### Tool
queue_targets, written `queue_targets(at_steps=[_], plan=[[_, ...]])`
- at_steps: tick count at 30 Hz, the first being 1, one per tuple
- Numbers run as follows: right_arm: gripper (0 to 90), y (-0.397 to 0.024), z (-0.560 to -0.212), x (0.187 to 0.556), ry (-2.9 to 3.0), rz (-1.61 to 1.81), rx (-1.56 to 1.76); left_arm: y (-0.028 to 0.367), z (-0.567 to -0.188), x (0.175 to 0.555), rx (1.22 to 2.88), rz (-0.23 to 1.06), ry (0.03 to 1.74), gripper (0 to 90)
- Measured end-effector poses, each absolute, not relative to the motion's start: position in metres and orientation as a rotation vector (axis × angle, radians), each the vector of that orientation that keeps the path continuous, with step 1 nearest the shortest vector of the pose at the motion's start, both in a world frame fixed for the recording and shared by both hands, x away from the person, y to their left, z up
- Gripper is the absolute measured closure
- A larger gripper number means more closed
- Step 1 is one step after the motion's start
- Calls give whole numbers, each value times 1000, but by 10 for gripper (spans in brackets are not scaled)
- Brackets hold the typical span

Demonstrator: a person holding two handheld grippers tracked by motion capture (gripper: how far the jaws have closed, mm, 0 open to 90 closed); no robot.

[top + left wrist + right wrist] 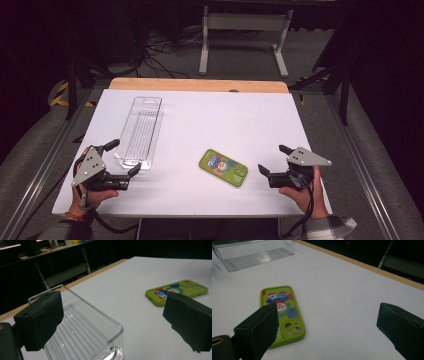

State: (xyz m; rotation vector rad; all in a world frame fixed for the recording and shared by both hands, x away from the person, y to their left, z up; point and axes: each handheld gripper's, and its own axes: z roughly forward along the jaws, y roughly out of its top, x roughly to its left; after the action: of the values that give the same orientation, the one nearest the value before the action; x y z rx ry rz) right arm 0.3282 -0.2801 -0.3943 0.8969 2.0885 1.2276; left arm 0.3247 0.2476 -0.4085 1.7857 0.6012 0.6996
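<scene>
Left gripper point(124, 159): jaws wide, empty, just beside near end of clear ribbed plastic tray point(140, 131); tray long axis runs away from person. Green phone case with cartoon print point(223, 167) lies mid-table, tilted, nearer right gripper point(273, 159), jaws wide, empty. White table point(210, 120): nothing between.

Pretty clearly a lab or test room, not anyone's home. There's a white board point(210, 120) laid over a light wooden tabletop point(197, 84) inside a metal rail frame point(361, 170), grey carpet point(240, 55), loose black cables point(162, 52) on the floor, a white metal desk frame point(244, 35) behind, and dark surroundings all round.
</scene>
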Motion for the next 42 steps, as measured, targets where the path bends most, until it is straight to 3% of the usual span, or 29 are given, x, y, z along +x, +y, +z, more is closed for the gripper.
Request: queue_targets(at_steps=[19,42], plan=[[79,-229,-389,366,2416,965,845,229,-425,316,1916,720,566,41],[75,-173,-419,388,2791,555,873,226,-434,315,1973,692,554,45]])
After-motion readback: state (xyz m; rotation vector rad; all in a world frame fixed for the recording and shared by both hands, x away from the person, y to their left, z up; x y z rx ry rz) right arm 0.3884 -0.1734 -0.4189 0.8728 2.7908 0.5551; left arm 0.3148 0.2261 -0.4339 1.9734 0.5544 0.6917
